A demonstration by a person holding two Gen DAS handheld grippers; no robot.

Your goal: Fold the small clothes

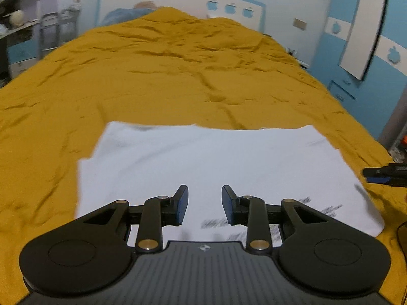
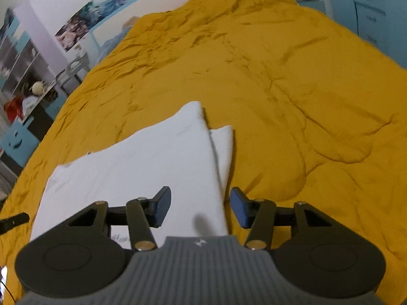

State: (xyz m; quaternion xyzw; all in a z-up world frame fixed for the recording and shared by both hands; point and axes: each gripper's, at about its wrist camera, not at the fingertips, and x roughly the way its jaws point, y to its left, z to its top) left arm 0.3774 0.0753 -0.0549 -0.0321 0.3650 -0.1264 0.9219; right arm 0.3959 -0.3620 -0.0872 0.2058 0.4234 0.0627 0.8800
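A white garment [image 1: 203, 162] lies flat on the mustard bedspread [image 1: 165, 71], with grey printed marks near its close edge. My left gripper [image 1: 205, 204] is open and empty, hovering over the garment's near middle. In the right wrist view the same garment [image 2: 142, 162] lies partly folded, with a fold edge running down its right side and a small flap [image 2: 223, 142] sticking out. My right gripper [image 2: 201, 207] is open and empty, above the garment's right edge. The right gripper's tip also shows at the right edge of the left wrist view [image 1: 386, 175].
The bedspread [image 2: 292, 81] covers the whole bed. A white and blue headboard [image 1: 178, 2] stands at the far end. Shelves [image 2: 23, 81] with objects stand to the left of the bed. Blue cabinets [image 1: 356, 58] stand to the right.
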